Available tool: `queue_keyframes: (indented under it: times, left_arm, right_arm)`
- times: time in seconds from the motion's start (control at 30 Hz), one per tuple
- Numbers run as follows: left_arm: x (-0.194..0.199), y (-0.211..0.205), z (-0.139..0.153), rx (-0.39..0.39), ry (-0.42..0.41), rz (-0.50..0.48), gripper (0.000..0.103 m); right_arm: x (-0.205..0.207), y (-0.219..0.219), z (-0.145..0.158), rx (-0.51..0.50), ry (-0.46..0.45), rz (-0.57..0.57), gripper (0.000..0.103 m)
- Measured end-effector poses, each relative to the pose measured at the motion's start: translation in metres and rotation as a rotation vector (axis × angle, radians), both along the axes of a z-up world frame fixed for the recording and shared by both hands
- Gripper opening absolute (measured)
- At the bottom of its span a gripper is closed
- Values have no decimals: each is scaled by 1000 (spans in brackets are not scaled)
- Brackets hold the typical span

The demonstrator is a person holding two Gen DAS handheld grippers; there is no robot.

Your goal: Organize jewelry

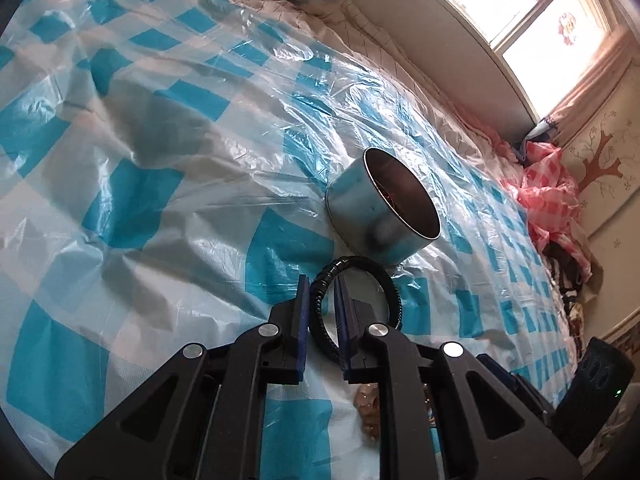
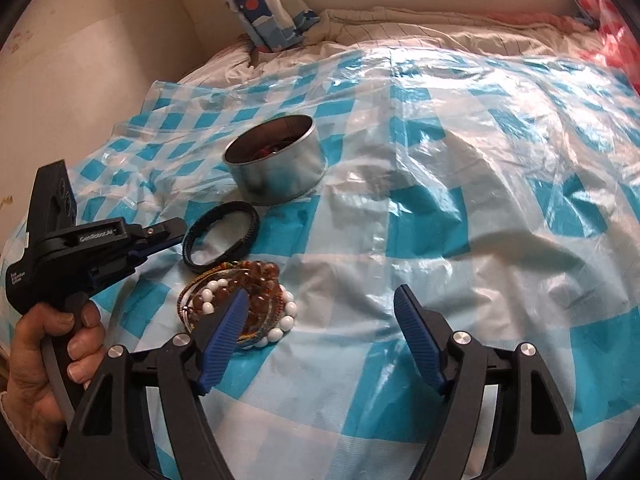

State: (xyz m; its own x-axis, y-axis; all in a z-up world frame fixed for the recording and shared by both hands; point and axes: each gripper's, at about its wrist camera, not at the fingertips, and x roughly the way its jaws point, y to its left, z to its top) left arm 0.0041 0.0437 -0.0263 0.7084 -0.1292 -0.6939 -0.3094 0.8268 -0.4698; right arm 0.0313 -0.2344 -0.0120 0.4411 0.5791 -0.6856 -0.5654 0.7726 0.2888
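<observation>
A black braided bracelet (image 1: 384, 280) (image 2: 224, 236) sits just in front of a round metal tin (image 1: 380, 212) (image 2: 276, 160) on the blue-checked plastic sheet (image 2: 440, 200). My left gripper (image 1: 322, 292) (image 2: 176, 232) is shut on the bracelet's near edge, one finger inside the ring. The tin holds something reddish. A pile of bead bracelets, amber, white and thin woven ones (image 2: 244, 300), lies just nearer than the black one. My right gripper (image 2: 320, 312) is open and empty, its left finger over the bead pile.
A pillow with a blue print (image 2: 264, 12) lies at the bed's head against the wall. Crumpled red-checked plastic (image 1: 548, 196) and clothes lie by the wall under the window. A black object (image 1: 592, 392) sits at the lower right of the left wrist view.
</observation>
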Motion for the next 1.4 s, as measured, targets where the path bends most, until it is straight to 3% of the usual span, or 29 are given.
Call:
queue_keyframes:
  times: [0.13,0.27,0.33,0.4,0.57,0.7,0.83,0.93,1.03,1.17,1.2,1.27,1.4]
  left_arm:
    - [8,-10,2,112,24,-28,28]
    - [16,-16,-6,162,74,-64,31]
    - [16,-18,-8,177,86,-72,31]
    - [16,-18,-8,178,87,-78,30]
    - [14,-18,-11,167,84,-74,30]
    - [14,-17,-11,161,82,-71,30]
    - [14,-17,-11,159,83,-72,30]
    - [14,-17,-11,158,82,-71,30]
    - [14,-17,-11,160,82,-71,30]
    - [14,-17,-11,161,83,-72,30]
    - [14,-17,-11,160,83,-72,30]
    - [14,-17,-11,160,83,-71,30]
    - [14,-18,-11,169,83,-73,31]
  right_arm:
    - [8,19,-5,-39,17,61,47]
    - [13,27,-10,-46,40,97,36]
    - [12,29,-10,-41,46,115,19]
    - [10,29,-9,-31,38,112,12]
    - [9,10,5,143,43,107,12]
    - [5,0,19,214,-4,100,12]
    - [5,-15,35,388,-14,131,12]
    - [4,-17,43,413,-28,147,12]
    - [12,-23,38,385,-11,88,12]
    - [27,-28,20,182,6,-78,13]
    - [30,-29,15,140,16,-110,15]
    - [33,-31,8,89,23,-147,37]
    - [30,-22,5,-21,-24,-147,46]
